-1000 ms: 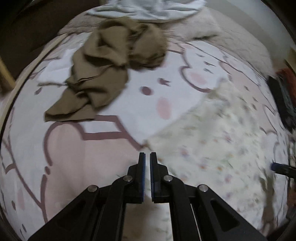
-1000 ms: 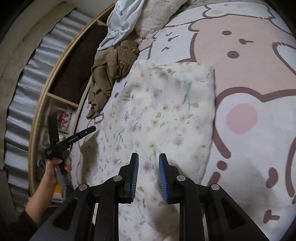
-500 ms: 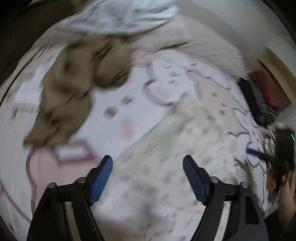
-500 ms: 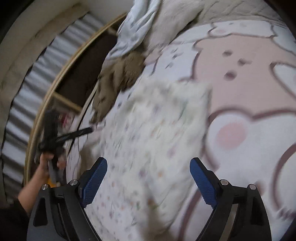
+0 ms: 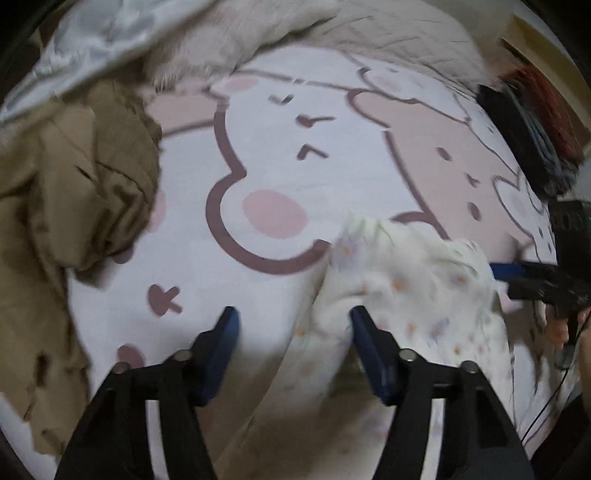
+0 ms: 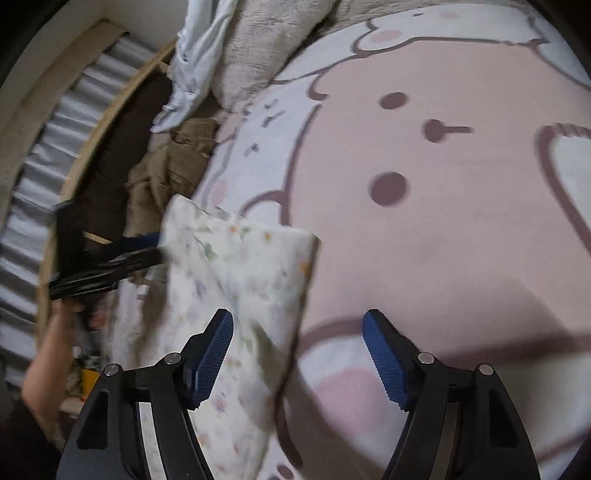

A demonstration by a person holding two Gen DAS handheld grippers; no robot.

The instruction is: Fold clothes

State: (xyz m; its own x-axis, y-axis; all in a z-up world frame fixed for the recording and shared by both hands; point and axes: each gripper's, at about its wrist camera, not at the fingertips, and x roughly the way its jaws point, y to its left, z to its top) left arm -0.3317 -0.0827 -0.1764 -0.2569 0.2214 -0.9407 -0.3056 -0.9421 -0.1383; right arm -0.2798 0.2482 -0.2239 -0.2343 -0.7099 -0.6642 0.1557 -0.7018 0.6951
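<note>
Dim indoor light, motion blur, fisheye warping

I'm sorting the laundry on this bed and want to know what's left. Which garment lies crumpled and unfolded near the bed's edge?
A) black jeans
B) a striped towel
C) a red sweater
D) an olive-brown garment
D: the olive-brown garment lies bunched in a heap on the cartoon-print bedsheet, apart from the floral cloth.

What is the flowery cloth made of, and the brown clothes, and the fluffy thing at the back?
The flowery cloth looks like thin, matte woven cotton: it bends and creases softly. The brown clothes look like a heavier matte fabric, maybe cotton, bunching in thick wrinkles. The fluffy thing looks like plush fleece, as its surface is fuzzy. These are guesses from looks alone.
</note>
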